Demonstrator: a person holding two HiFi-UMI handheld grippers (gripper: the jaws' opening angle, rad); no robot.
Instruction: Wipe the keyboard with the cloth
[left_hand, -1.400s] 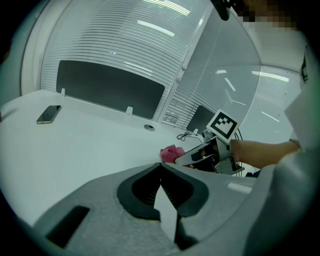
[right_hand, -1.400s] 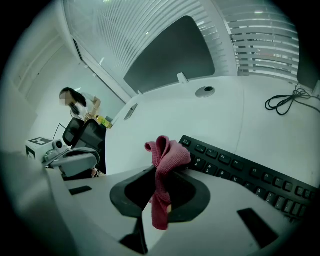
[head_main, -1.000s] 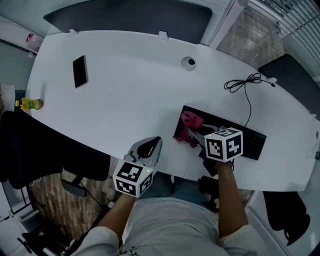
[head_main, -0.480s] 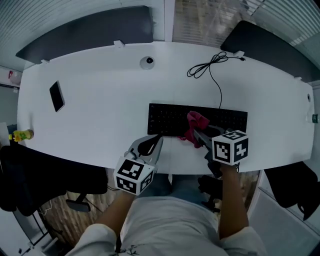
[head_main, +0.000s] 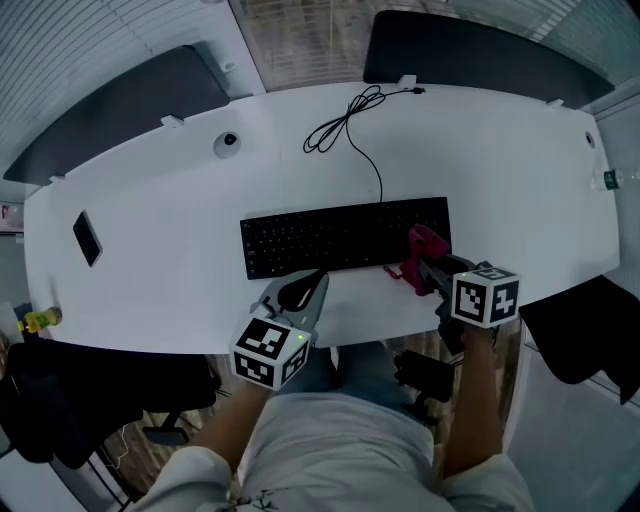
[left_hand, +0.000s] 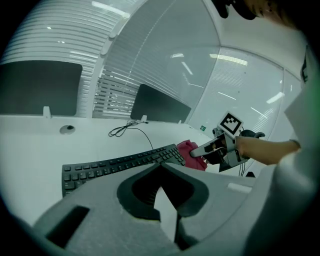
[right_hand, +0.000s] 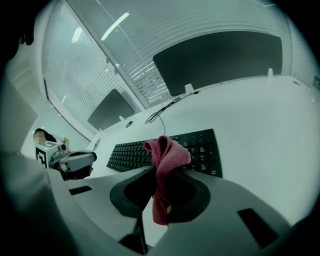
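A black keyboard (head_main: 340, 237) lies across the middle of the white table (head_main: 150, 250), its cable curling toward the far edge. My right gripper (head_main: 420, 262) is shut on a pink cloth (head_main: 425, 246), which hangs at the keyboard's right end; in the right gripper view the cloth (right_hand: 164, 170) bunches up between the jaws in front of the keyboard (right_hand: 170, 147). My left gripper (head_main: 300, 292) hovers at the table's near edge just below the keyboard, shut with nothing in it. In the left gripper view the keyboard (left_hand: 115, 165), the cloth (left_hand: 192, 155) and the right gripper (left_hand: 200, 149) appear ahead.
A black phone (head_main: 87, 238) lies at the table's left. A small round white device (head_main: 229, 144) sits at the back. A yellow-green bottle (head_main: 35, 320) stands past the left edge. Dark panels (head_main: 480, 50) stand behind the table.
The right gripper has carried the cloth rightward along the keyboard, from its left part to its right end. The head view has swung with it. The left gripper has stayed put.
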